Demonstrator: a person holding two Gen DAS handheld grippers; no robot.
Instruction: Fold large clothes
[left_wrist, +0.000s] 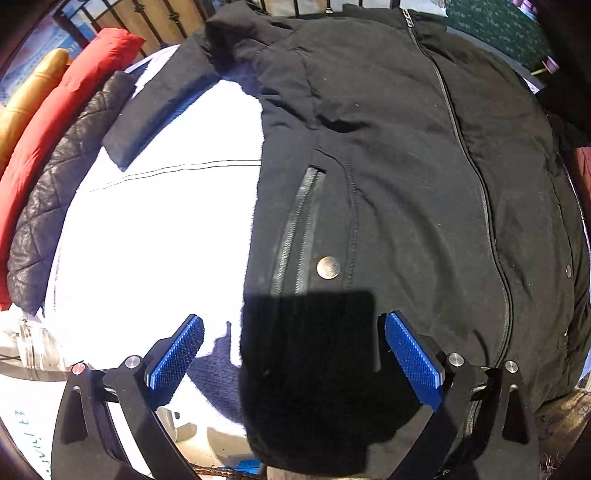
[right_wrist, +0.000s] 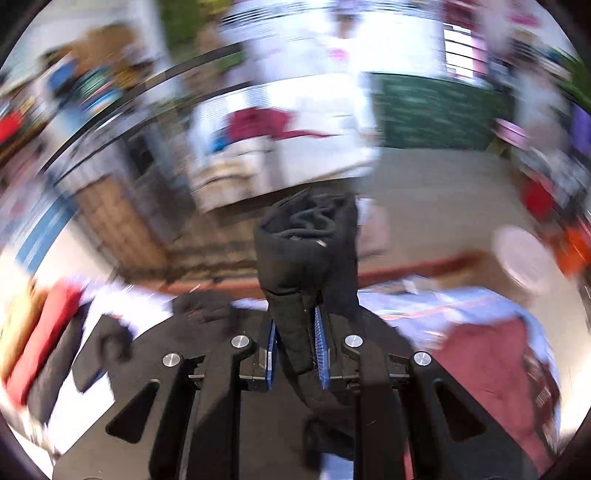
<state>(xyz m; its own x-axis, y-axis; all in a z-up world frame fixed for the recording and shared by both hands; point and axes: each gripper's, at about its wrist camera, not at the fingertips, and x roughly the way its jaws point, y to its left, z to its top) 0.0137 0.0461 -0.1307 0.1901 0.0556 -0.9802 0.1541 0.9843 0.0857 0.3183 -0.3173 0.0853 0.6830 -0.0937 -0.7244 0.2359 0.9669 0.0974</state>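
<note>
Two risks stand out. The right gripper (right_wrist: 295, 354) is clamped on a thin bunch of the black jacket's sleeve (right_wrist: 306, 251), which could slip. The left gripper (left_wrist: 293, 354) hangs wide apart above the jacket (left_wrist: 388, 166), spread on the white bed (left_wrist: 159, 229), pinning nothing, so the body could drag.

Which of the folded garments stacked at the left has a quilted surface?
The black one, nearest the white sheet; the red and yellow ones beyond it look smooth.

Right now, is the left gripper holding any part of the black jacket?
No. The left gripper has its blue fingers spread wide apart over the black jacket, gripping nothing.
</note>
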